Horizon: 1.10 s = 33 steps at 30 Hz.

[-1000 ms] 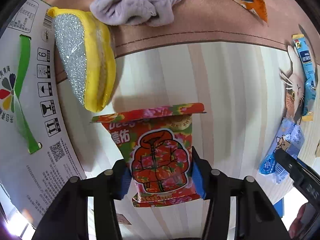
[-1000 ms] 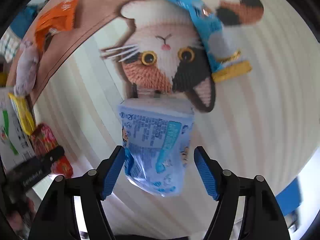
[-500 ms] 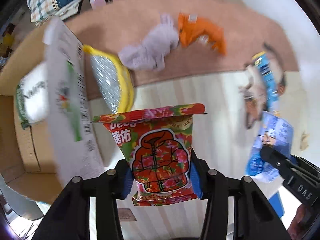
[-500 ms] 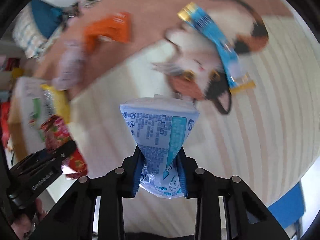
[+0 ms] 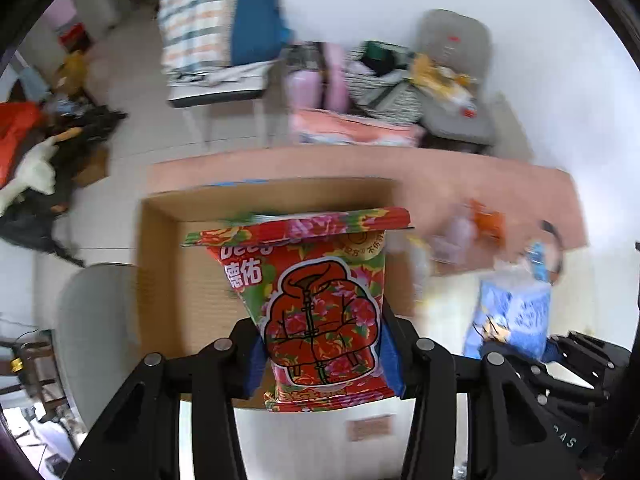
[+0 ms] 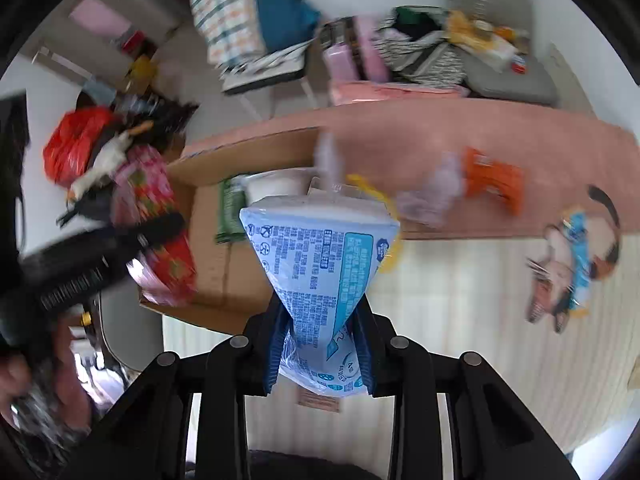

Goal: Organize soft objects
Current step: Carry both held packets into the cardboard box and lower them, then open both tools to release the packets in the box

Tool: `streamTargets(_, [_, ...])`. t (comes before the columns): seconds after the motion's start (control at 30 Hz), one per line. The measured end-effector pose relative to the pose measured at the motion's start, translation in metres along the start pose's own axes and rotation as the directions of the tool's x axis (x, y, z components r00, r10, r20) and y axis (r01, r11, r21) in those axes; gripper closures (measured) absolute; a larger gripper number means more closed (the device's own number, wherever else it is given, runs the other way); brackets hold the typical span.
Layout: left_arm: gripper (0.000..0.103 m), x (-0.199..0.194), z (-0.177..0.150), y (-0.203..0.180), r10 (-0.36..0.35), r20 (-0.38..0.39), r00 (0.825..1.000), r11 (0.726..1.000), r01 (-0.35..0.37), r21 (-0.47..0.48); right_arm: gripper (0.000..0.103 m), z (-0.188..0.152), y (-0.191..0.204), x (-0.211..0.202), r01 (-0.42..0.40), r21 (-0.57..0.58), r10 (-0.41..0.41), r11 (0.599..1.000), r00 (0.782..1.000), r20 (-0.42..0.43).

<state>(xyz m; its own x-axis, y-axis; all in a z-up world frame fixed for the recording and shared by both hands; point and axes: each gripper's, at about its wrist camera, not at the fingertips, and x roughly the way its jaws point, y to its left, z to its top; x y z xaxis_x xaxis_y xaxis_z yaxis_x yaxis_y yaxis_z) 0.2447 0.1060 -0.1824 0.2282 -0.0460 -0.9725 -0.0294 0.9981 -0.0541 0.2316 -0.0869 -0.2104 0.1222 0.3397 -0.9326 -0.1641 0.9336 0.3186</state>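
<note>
- From my left wrist view, the red floral packet (image 5: pixel 320 312) hides the middle of the cardboard box (image 5: pixel 160 280), so I cannot tell what lies inside there.
- The packet's lower sides sit behind the blue pads (image 5: pixel 390 356) of the left gripper (image 5: pixel 320 360).
- Far right, the orange pouch (image 5: pixel 486 220) and the pale item beside it are smeared by motion; I cannot read either.
- In my right wrist view, the blue packet (image 6: pixel 320 264) covers part of the white tub (image 6: pixel 276 186) in the box.
- The right gripper (image 6: pixel 320 356) pinches its lower end, hiding the print there.
- The left gripper at the near left edge is blurred and cut off.
</note>
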Motion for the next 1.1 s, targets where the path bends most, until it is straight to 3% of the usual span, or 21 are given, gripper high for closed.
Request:
streamTargets(0.17, [0.060,0.060,0.019,0.081,0.063,-0.094,0.994,0.995,-0.070,-0.069,0.070,0.011,0.043,0.072,0.049,-0.016,-0.050,0.999,0.995,-0.091])
streamTargets(0.37, [0.060,0.135,0.031,0.130,0.040,-0.237,0.971,0.993,-0.066,-0.102,0.070,0.008,0.054,0.151,0.110,-0.024,-0.113,0.994,0.973,-0.201])
streamTargets(0.5, [0.060,0.166,0.039,0.136,0.034,-0.287,0.957,0.996,-0.058,-0.074,0.070,0.009,0.055,0.177,0.142,-0.040,-0.148,0.989,0.960,-0.237])
streamTargets(0.77, [0.058,0.190,0.051,0.126,0.060,-0.321,0.945,0.998,-0.066,-0.008,0.069,0.009,0.062,0.200,0.184,-0.070,-0.197,0.980,0.937,-0.289])
streamTargets(0.93, [0.058,0.193,0.062,0.129,0.058,-0.343,0.937,0.997,-0.073,-0.030,0.052,0.010,0.056,0.214,0.199,-0.031,-0.198,0.979,0.925,-0.323])
streamTargets(0.97, [0.058,0.191,0.064,0.129,0.054,-0.340,0.939,0.997,-0.069,-0.033,0.051,0.010,0.054,0.214,0.194,-0.021,-0.190,0.981,0.926,-0.325])
streamTargets(1.1, [0.049,0.166,0.063,0.132,0.020,-0.318,0.948,0.997,-0.043,-0.065,0.030,0.012,0.055,0.192,0.171,0.010,-0.160,0.985,0.941,-0.299])
